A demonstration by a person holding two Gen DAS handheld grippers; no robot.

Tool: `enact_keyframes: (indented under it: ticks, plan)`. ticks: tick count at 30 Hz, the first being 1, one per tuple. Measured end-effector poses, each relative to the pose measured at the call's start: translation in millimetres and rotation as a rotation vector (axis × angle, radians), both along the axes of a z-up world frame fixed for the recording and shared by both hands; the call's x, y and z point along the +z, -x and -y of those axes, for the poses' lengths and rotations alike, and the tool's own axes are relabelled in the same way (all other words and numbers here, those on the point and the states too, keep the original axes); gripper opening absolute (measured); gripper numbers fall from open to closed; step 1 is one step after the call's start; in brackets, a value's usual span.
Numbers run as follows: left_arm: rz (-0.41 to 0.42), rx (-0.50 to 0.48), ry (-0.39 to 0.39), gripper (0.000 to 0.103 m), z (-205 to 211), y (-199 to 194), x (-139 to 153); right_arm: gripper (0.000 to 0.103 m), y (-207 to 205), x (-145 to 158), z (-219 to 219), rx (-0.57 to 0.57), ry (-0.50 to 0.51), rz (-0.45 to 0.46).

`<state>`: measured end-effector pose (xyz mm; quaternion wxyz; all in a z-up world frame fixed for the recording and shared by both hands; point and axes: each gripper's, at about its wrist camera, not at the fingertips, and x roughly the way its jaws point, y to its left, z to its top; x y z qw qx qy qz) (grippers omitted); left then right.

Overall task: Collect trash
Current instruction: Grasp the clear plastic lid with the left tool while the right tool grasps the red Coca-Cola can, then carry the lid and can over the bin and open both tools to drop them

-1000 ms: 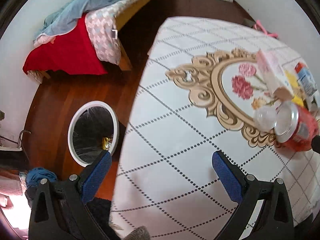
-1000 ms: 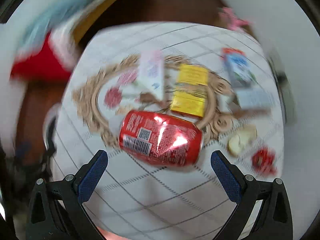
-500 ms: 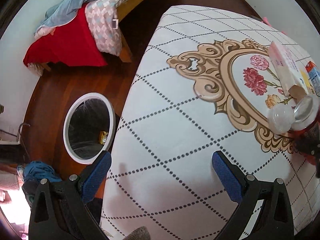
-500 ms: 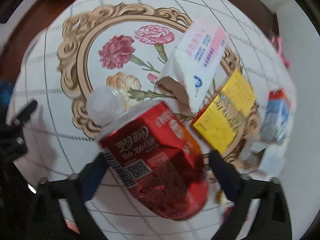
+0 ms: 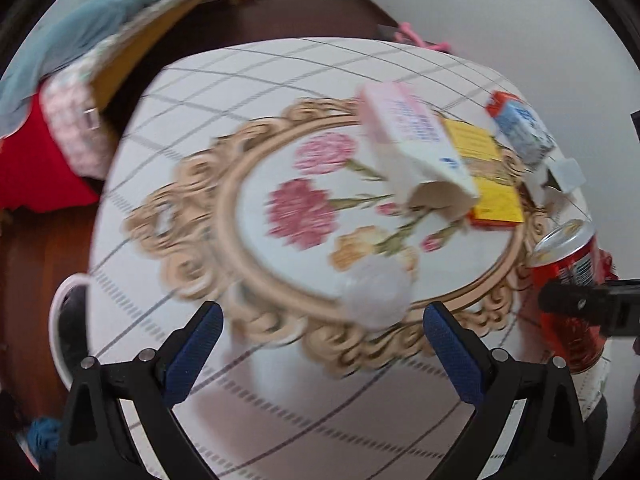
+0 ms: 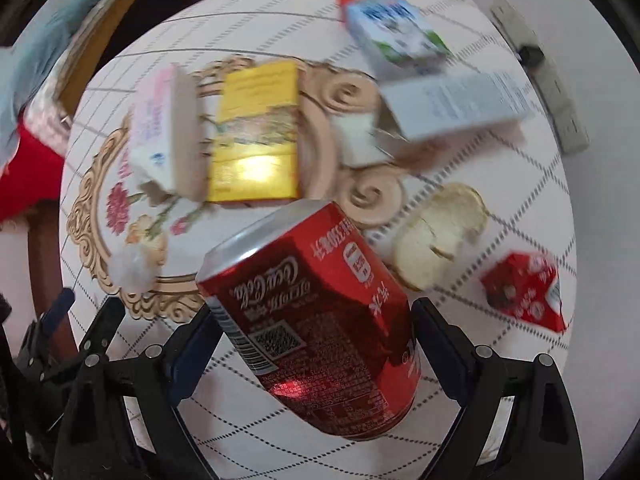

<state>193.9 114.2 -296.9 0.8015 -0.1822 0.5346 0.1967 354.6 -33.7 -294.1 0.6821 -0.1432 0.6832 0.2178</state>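
Note:
My right gripper (image 6: 310,344) is shut on a red Coca-Cola can (image 6: 316,320) and holds it tilted above the table; the can also shows at the right of the left wrist view (image 5: 568,296). My left gripper (image 5: 320,348) is open and empty over the patterned tablecloth (image 5: 192,128), just short of a small clear plastic cup (image 5: 376,292). On the table lie a pink-white carton (image 5: 412,140), a yellow box (image 6: 256,132), a blue-white milk carton (image 6: 396,32), a grey-white box (image 6: 452,104), a pale round piece (image 6: 436,236) and a red wrapper (image 6: 524,288).
A white-rimmed bin (image 5: 66,328) stands on the wooden floor left of the table. A bed with red and blue covers (image 5: 52,92) is at the far left. A power strip (image 6: 548,80) lies by the wall behind the table.
My right gripper has closed on the can and lifted it off the table. My left gripper has swung right, from the bin side toward the trash on the table.

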Motion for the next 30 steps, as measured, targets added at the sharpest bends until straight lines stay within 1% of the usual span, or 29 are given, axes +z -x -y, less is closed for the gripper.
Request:
enact_keyframes:
  ticks: [3, 4, 5, 6, 7, 9, 10, 13, 19, 20, 21, 24, 27, 28, 30]
  plan:
    - [0.004, -0.035, -0.004, 0.102, 3.6, -11.7, -3.7, 0.094, -8.4, -0.7, 15.8, -0.007, 0.0, -0.019]
    - [0.006, -0.042, -0.007, 0.097, 4.9, -15.8, -4.4, 0.094, -10.2, -0.5, 18.5, -0.009, 0.002, -0.023]
    - [0.01, -0.049, -0.008, 0.083, 6.4, -19.4, -4.7, 0.094, -13.5, -1.4, 16.7, -0.004, 0.003, -0.025]
    - [0.002, -0.051, -0.013, 0.074, 8.1, -22.5, -5.4, 0.095, -17.0, -1.0, 19.3, 0.006, 0.003, -0.026]
    - [-0.007, -0.051, -0.019, 0.061, 7.7, -24.9, -7.0, 0.095, -15.0, 0.4, 19.1, 0.015, 0.009, -0.024]
    - [0.007, -0.054, -0.025, 0.048, 7.4, -26.7, -5.7, 0.095, -13.8, -1.3, 19.5, 0.051, 0.021, -0.024]
    - [0.01, -0.05, -0.033, 0.037, 7.9, -27.5, -4.2, 0.095, -12.1, -2.1, 19.5, 0.072, 0.03, -0.02]
    - [0.01, -0.041, -0.035, 0.036, 6.7, -31.8, -3.2, 0.095, -8.3, -1.4, 14.4, 0.129, 0.06, 0.007]
    - [0.009, 0.0, -0.071, 0.036, 9.0, -14.3, 0.6, 0.094, 12.7, -0.6, -1.4, 0.217, 0.115, 0.086]
    - [0.011, 0.003, -0.074, 0.036, 5.0, -6.3, 0.2, 0.093, 20.2, 2.9, -9.7, 0.229, 0.119, 0.1]
    - [0.011, 0.009, -0.089, 0.036, 6.0, -3.1, 3.1, 0.084, 23.8, 3.0, -11.3, 0.24, 0.12, 0.113]
    - [0.017, 0.026, -0.114, 0.036, 5.2, 7.6, 10.7, 0.084, 32.0, 3.6, -12.0, 0.243, 0.114, 0.148]
    - [0.028, 0.046, -0.14, 0.036, 4.9, 20.0, 23.6, 0.083, 45.4, 9.0, -8.4, 0.228, 0.092, 0.16]
    - [0.038, 0.053, -0.146, 0.036, 4.1, 25.0, 30.4, 0.083, 50.6, 7.6, -14.3, 0.221, 0.083, 0.164]
    - [0.058, 0.067, -0.163, 0.036, 3.3, 33.2, 43.9, 0.083, 54.2, 14.5, -19.0, 0.204, 0.044, 0.187]
